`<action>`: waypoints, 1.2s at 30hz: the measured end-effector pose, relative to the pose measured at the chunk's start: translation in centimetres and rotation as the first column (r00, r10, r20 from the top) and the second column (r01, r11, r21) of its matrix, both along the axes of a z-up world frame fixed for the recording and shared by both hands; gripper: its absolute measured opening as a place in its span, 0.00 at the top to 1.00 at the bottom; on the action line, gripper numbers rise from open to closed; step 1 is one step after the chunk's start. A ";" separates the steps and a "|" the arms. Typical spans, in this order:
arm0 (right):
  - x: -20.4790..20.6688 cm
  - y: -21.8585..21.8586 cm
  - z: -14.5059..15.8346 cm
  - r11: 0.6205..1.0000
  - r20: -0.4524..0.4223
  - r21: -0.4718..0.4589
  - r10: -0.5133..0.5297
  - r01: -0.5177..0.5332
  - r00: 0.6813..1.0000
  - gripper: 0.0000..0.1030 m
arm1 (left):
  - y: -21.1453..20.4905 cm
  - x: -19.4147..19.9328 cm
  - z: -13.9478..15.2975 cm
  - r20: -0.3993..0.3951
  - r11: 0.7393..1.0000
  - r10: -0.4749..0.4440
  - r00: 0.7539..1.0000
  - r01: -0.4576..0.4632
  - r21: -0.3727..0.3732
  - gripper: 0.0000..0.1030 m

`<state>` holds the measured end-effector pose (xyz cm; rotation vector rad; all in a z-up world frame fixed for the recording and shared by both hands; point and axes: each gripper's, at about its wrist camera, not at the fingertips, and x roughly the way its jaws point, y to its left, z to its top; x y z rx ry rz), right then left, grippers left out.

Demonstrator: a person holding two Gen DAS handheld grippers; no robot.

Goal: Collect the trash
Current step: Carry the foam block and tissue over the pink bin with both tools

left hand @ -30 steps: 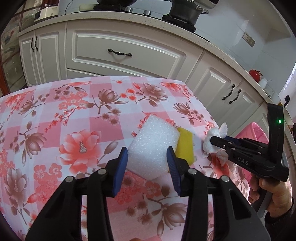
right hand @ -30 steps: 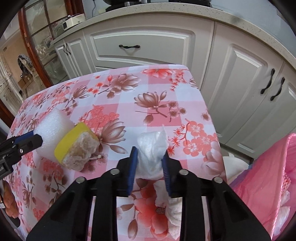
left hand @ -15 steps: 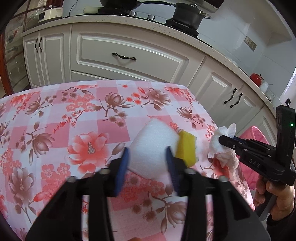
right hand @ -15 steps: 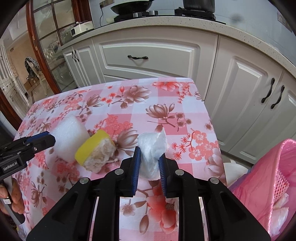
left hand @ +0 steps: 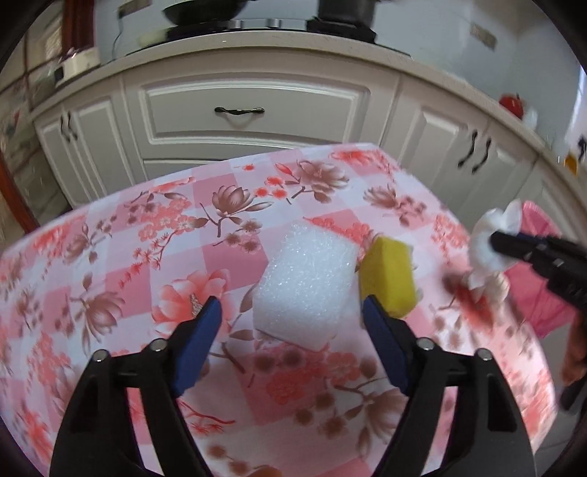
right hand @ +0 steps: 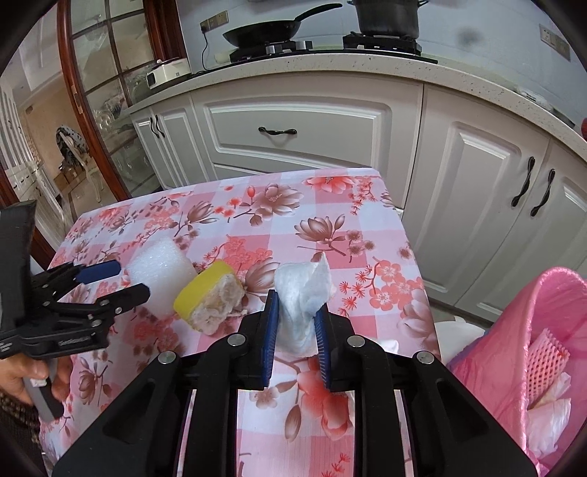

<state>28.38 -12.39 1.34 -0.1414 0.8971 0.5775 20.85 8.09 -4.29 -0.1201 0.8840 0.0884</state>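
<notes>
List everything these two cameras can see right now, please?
foam block: one, white, on the tablecloth between the opening left jaws, untouched
sponge: one, yellow, frayed, beside the foam
tissue wad: one, white, pinched in the right gripper
bin: one, pink-lined, beside the table, holding trash
tablecloth: one, pink floral
frying pan: one, black, on the hob
pot: one, black, on the hob
left gripper: black, blue pads
right gripper: black, blue pads

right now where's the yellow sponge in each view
Left wrist view: yellow sponge right of centre, just right of the white foam block.
Right wrist view: yellow sponge left of centre, between the foam block and the held tissue.
Shared landmark: the black drawer handle.
</notes>
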 end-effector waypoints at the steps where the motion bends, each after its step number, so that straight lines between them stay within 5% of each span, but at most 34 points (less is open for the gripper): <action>1: -0.1 -0.2 0.0 1.000 0.001 0.002 -0.002 0.002 1.000 0.81 | 0.0 0.1 -0.1 -0.004 1.000 -0.010 1.000 0.010 0.015 0.36; 5: -0.6 -0.6 0.1 1.000 0.003 0.006 -0.009 0.009 1.000 0.81 | -0.2 0.3 -0.3 -0.017 0.999 -0.039 0.999 0.040 0.027 0.52; 17: -2.3 -2.8 1.7 0.999 0.038 0.036 -0.039 0.038 0.999 0.81 | 0.3 -2.0 2.5 0.039 0.998 0.044 0.998 -0.045 0.036 0.54; 28: -3.3 -7.4 4.9 0.992 0.103 0.077 -0.108 0.100 0.989 0.81 | -4.6 -2.1 8.1 0.154 0.998 -0.040 0.987 0.034 0.043 0.54; 36: -3.1 -12.0 6.5 0.980 0.134 0.100 -0.187 0.174 0.973 0.81 | -10.3 -0.6 9.7 0.186 0.990 -0.141 0.972 0.140 0.016 0.54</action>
